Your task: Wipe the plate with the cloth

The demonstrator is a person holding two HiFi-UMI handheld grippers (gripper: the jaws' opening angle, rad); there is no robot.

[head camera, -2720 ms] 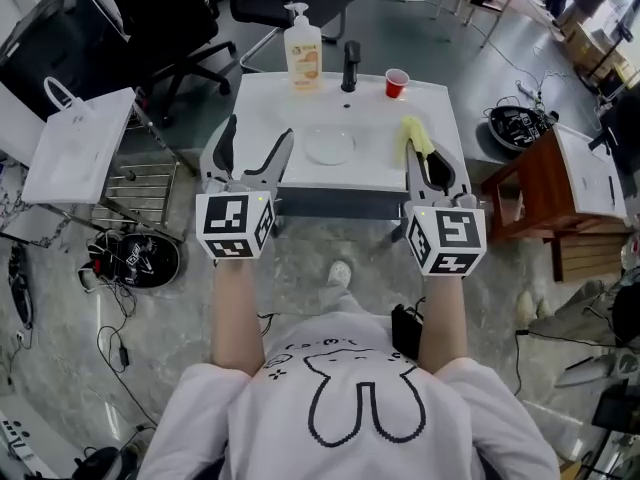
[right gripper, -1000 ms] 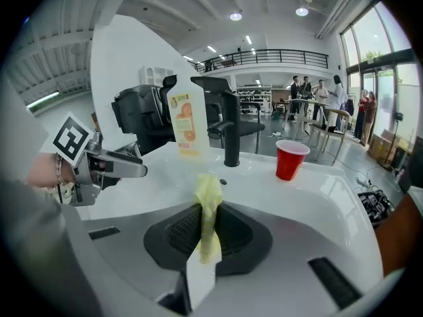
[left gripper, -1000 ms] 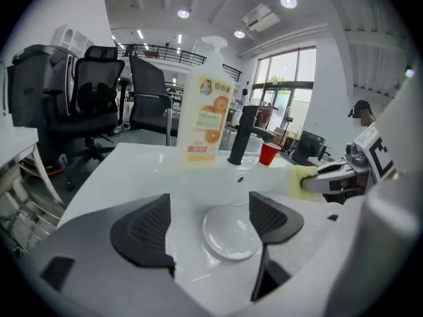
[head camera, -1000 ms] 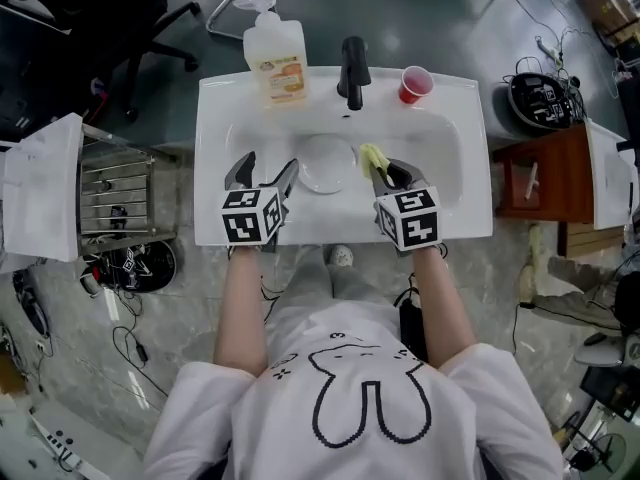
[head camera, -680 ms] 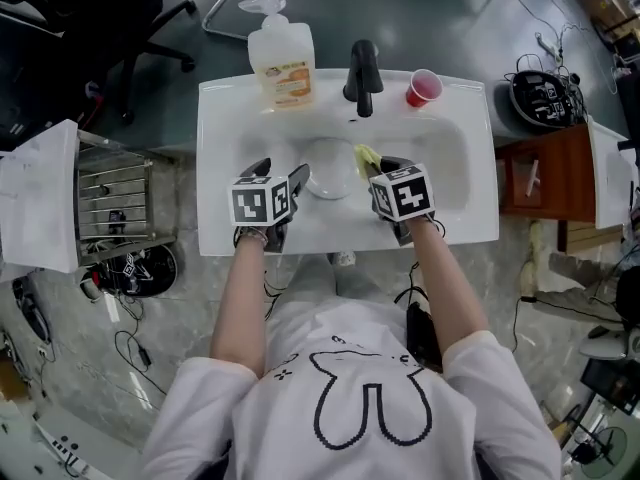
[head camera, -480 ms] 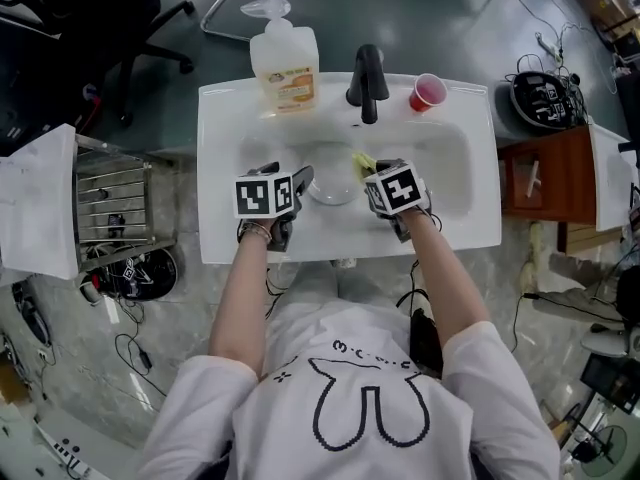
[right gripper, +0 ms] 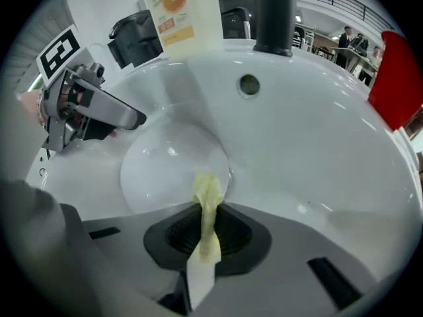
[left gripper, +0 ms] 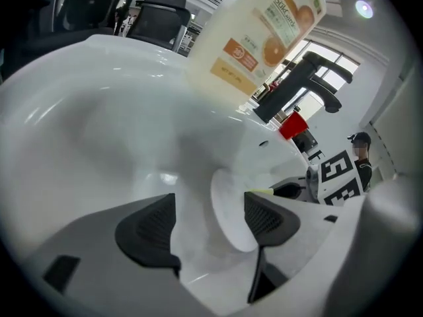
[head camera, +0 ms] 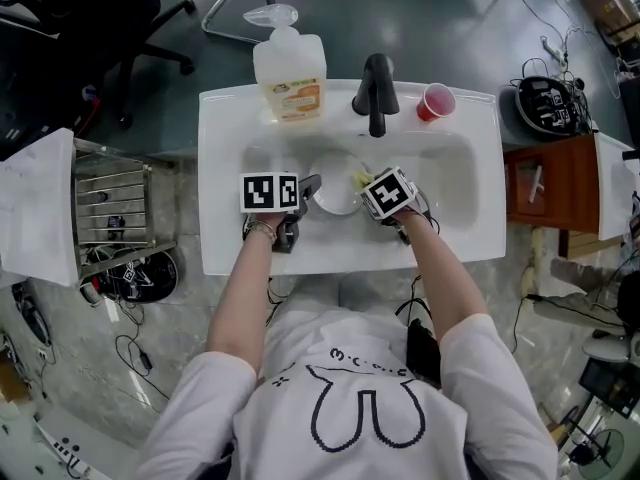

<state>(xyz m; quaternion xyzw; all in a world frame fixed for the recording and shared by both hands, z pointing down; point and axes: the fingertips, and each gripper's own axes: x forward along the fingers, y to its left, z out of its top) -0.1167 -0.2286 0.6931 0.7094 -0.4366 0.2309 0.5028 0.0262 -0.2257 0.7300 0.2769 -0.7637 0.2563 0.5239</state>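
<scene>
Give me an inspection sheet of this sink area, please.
Surface: white sink.
Job's things: plate in basin; yellow cloth in right hand-held gripper, at plate's edge.
Clutter: soap bottle, red cup beside black faucet.
Grippers: left hand-held gripper open, jaws just closed slightly, plate's rim between, ungripped; right shut on cloth.
Cables: loose on floor.
Surroundings: wire rack, office chair, wooden table.

Soap dispenser bottle (left gripper: 264, 32), far edge of the sink: white label with an orange-fruit picture and an orange panel. The dark brand word begins with "S"; the rest is too blurred to read.
Left marker cube (head camera: 268, 192), right marker cube (head camera: 388, 194): black-and-white square codes, no letters.
</scene>
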